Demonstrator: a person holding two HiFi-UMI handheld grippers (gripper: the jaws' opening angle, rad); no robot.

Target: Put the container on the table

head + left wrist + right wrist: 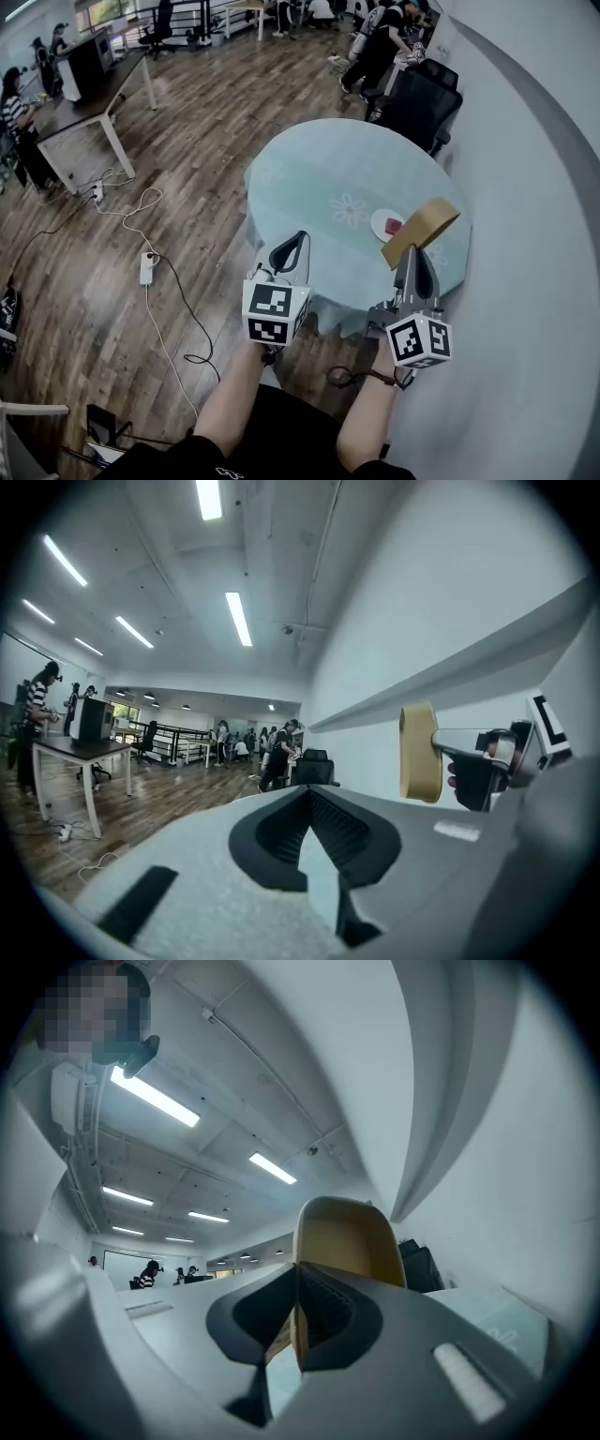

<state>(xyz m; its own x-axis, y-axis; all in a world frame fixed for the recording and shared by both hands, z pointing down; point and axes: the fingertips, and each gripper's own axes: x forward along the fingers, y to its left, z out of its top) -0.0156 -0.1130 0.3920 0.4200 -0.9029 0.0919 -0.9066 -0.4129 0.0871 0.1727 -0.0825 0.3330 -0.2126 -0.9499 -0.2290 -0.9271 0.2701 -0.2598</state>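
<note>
A tan, shallow paper container hangs tilted over the near right edge of the round table with its pale blue cloth. My right gripper is shut on the container's wall. In the right gripper view the container rises just beyond the pads, with its rim pinched in my right gripper. My left gripper is at the table's near edge, shut and holding nothing. The left gripper view shows its jaws together, and the container edge-on to the right.
A small white plate with something red on it lies on the table just beyond the container. A black office chair stands behind the table. Cables and a power strip lie on the wood floor to the left. A curved white wall runs along the right.
</note>
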